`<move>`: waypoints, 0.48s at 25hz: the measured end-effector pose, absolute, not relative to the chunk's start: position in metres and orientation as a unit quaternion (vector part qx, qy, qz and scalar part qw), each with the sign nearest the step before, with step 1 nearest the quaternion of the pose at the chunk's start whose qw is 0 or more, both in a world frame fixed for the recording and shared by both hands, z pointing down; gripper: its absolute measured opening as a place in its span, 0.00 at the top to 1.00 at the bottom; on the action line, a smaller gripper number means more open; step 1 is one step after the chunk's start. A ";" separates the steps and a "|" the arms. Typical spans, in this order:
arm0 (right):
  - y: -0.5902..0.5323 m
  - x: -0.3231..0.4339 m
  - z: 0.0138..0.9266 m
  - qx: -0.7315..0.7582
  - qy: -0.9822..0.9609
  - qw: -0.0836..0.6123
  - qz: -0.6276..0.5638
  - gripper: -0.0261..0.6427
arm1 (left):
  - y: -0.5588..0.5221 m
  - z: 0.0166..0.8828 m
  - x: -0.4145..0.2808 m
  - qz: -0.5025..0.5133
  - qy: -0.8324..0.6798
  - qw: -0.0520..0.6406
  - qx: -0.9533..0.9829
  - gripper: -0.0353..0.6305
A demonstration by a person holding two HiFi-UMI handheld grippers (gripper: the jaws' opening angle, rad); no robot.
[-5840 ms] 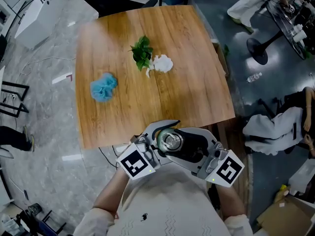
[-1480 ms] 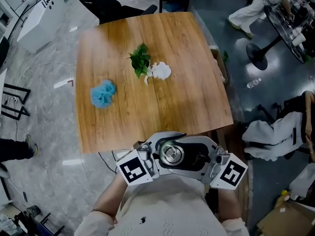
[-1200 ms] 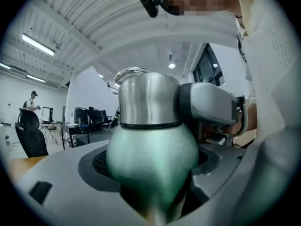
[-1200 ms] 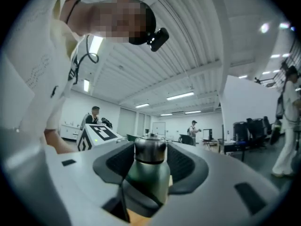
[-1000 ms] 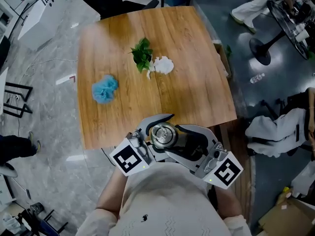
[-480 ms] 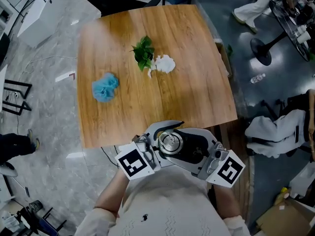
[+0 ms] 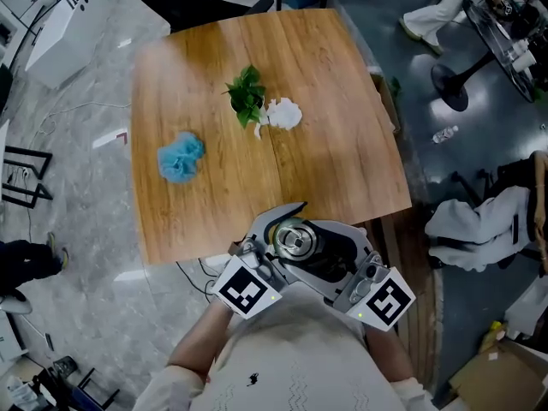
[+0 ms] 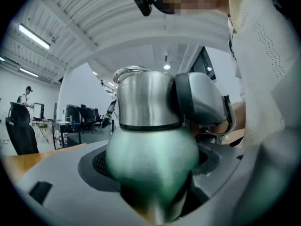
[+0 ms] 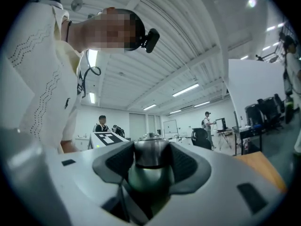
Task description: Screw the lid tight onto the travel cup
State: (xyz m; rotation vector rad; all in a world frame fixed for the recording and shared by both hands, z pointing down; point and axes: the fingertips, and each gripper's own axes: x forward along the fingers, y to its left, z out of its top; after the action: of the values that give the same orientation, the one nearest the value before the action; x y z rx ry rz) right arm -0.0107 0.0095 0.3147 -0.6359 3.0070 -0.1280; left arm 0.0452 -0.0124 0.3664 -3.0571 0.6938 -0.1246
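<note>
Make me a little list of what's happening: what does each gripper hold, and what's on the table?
left gripper: shut on the green cup
right gripper: shut on the steel lid
lid: sitting on top of the cup
where: held up by the person's chest, at the near edge of the table
on the table: blue puff, plant, white lump

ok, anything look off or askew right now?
Nothing stands out. The lid sits level on the travel cup. The left gripper is shut on the cup's body and the right gripper on the lid, both held just past the table edge. No spill or damage shows.
</note>
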 end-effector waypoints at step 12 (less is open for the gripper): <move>0.009 -0.011 0.315 -0.212 0.976 0.035 -0.043 0.62 | -0.011 0.368 0.045 -0.041 0.219 -0.018 -0.975 0.34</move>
State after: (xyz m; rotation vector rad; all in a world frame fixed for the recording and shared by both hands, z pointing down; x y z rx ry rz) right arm -0.0112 0.0086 0.3150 -0.6528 2.9986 -0.1323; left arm 0.0445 -0.0112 0.3682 -3.0976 0.6955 -0.1310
